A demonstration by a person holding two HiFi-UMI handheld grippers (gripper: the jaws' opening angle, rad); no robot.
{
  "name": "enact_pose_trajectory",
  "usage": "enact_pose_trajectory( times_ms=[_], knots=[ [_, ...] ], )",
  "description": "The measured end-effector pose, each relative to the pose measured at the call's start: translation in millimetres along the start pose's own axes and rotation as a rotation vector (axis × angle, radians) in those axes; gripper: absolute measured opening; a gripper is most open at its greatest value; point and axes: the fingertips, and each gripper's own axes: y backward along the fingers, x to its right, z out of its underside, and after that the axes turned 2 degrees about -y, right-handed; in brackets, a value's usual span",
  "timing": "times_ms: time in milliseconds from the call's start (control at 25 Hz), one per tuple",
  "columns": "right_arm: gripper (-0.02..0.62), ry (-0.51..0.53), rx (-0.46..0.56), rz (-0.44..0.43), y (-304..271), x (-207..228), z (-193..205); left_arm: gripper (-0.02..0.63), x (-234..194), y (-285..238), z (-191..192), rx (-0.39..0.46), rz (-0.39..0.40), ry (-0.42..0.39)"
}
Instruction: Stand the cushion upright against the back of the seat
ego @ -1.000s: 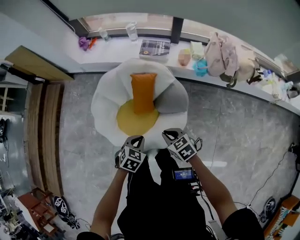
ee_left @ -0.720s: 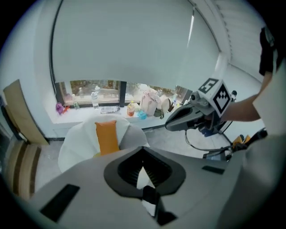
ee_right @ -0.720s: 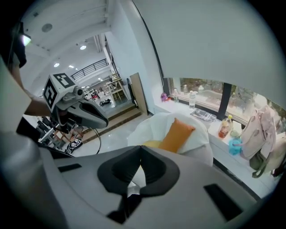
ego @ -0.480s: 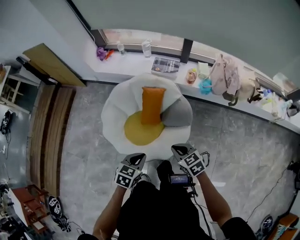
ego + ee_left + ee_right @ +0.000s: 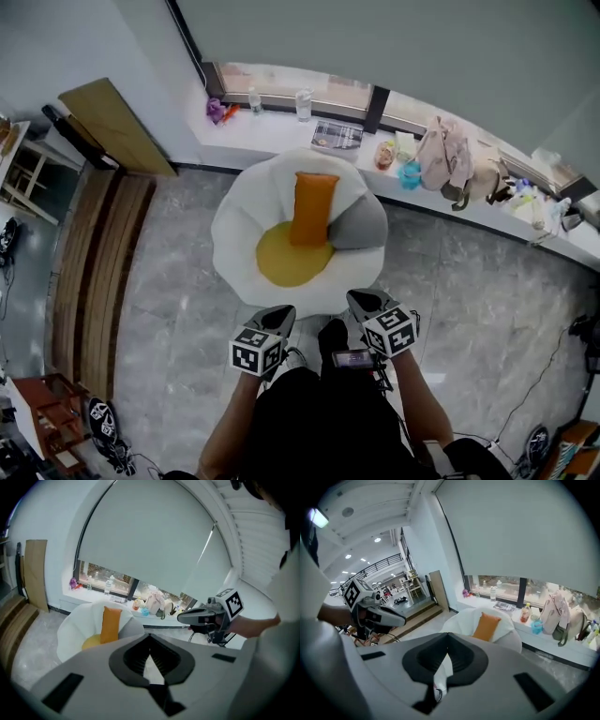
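Left tongs point(image 5: 281, 315) and right tongs point(image 5: 362, 299) both clenched on nothing, jaws pressed together, side by side in front of the body, aimed toward the chair and touching no part of it. Underneath everything, grey marbled floor point(image 5: 169, 291), with a wooden platform point(image 5: 89, 253) along the left side. Along the far wall under the blind, a long white window-ledge surface point(image 5: 272, 131). Against that ledge, a round white petal-shaped chair point(image 5: 239, 230) with a yellow seat centre point(image 5: 286, 262) and a grey section point(image 5: 364, 225) on its right. Leaning on the left wall, a plain wooden board point(image 5: 117, 127). On the chair, the orange cushion point(image 5: 314, 208) standing upright on its short end, lower edge on the yellow centre, top resting against the white back. On the ledge to the right, a pale pink bag point(image 5: 445, 155) slumped beside other bags; just behind the chair, a magazine point(image 5: 336, 136) lying flat; further left, a clear bottle point(image 5: 303, 101), a smaller bottle point(image 5: 253, 98) and a small purple object point(image 5: 217, 111)
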Motion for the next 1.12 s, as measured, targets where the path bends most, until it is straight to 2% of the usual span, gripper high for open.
enact_pose_trajectory(
  times_ms=[360, 520, 720, 960, 1120],
  knots=[
    [0.017, 0.023, 0.040, 0.043, 40, -76, 1, 0.012, 24, 87, 17, 0.089, 0.062, -0.070],
    [0.017, 0.051, 0.109, 0.000, 59, -106, 0, 0.012, 32, 109, 21, 0.128, 0.061, -0.112],
    [0.017, 0.053, 0.121, -0.063, 85, -143, 33, 0.012, 47, 135, 54, 0.112, 0.070, -0.150],
    [0.017, -0.006, 0.156, -0.067, 109, -138, 46, 0.012, 65, 137, 70, 0.094, 0.094, -0.171],
    [0.017, -0.007, 0.171, -0.079, 121, -129, 44, 0.012, 78, 131, 58, 0.096, 0.098, -0.179]
  ],
)
